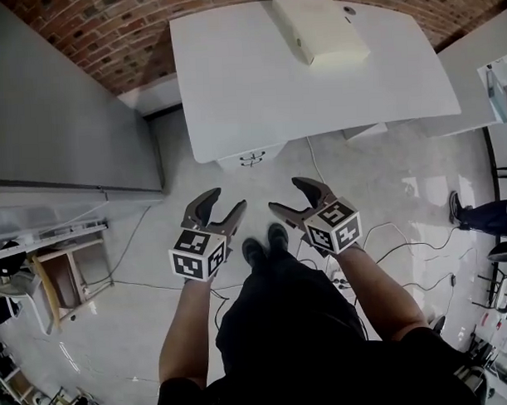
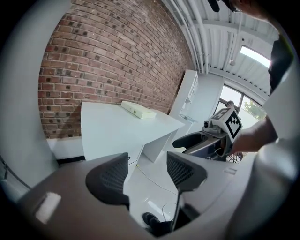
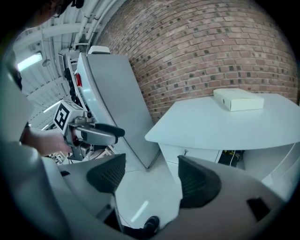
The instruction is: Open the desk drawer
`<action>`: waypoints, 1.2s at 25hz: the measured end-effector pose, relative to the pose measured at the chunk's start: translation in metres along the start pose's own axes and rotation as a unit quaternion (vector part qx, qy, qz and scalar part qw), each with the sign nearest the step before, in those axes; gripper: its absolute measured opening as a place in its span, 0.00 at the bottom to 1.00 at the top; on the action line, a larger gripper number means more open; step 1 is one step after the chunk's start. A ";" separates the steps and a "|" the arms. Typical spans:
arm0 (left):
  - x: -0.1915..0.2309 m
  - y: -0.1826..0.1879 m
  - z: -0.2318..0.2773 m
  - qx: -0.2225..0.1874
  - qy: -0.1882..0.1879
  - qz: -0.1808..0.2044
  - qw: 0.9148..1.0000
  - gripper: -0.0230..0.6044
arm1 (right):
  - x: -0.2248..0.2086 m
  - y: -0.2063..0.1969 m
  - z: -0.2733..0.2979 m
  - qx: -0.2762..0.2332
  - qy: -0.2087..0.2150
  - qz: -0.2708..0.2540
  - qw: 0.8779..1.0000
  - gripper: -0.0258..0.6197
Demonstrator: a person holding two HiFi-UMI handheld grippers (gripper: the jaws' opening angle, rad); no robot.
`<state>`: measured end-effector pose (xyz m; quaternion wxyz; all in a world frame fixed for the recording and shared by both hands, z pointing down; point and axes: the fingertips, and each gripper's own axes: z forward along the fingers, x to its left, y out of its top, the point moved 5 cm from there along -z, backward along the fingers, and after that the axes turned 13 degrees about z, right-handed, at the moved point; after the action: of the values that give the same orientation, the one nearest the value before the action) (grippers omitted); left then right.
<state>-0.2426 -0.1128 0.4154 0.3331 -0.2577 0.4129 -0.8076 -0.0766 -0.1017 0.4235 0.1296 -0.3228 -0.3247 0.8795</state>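
Observation:
A white desk (image 1: 257,81) stands against the brick wall, with a white drawer unit (image 1: 252,158) under its front edge. In the right gripper view the drawer unit (image 3: 187,159) shows below the desk top (image 3: 225,124), a small key on its front. My left gripper (image 1: 226,200) and right gripper (image 1: 286,195) hang side by side above the floor, short of the desk, both open and empty. The left gripper (image 2: 147,169) points at the desk (image 2: 117,126); the right gripper (image 3: 150,177) points at the desk's corner.
A cream box (image 1: 318,27) lies on the desk top. A tall grey cabinet (image 1: 60,121) stands at the left, and a wooden stool (image 1: 61,279) below it. Cables (image 1: 379,235) run over the pale floor. Another person's leg (image 1: 486,214) shows at the right edge.

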 end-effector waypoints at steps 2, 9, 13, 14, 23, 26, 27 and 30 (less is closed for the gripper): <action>0.002 -0.007 0.017 0.005 0.001 -0.001 1.000 0.46 | -0.013 0.000 0.011 0.008 0.005 -0.011 1.000 0.54; 0.017 -0.047 0.079 0.031 0.015 0.025 0.999 0.46 | -0.062 -0.020 0.051 0.011 0.019 -0.027 0.999 0.54; 0.027 -0.077 0.114 0.042 0.020 0.025 0.999 0.46 | -0.098 -0.040 0.076 0.009 0.021 -0.015 1.000 0.54; 0.028 -0.086 0.121 0.046 0.019 0.027 0.998 0.46 | -0.105 -0.045 0.081 0.007 0.020 -0.017 1.000 0.54; 0.041 -0.154 0.177 0.054 0.011 0.051 0.997 0.46 | -0.149 -0.083 0.129 -0.014 0.041 -0.023 0.999 0.54; 0.045 -0.166 0.188 0.049 0.012 0.064 0.997 0.46 | -0.151 -0.087 0.146 -0.025 0.050 -0.042 0.998 0.54; 0.047 -0.170 0.191 0.049 0.011 0.068 0.996 0.46 | -0.153 -0.088 0.151 -0.028 0.051 -0.050 0.997 0.54; 0.051 -0.176 0.200 0.048 0.010 0.085 0.995 0.46 | -0.158 -0.093 0.164 -0.031 0.049 -0.080 0.995 0.54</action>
<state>-0.1942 -0.1729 0.6759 0.4083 -0.1976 0.3968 -0.7980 -0.0624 -0.1807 0.6558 0.2052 -0.3424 -0.3697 0.8390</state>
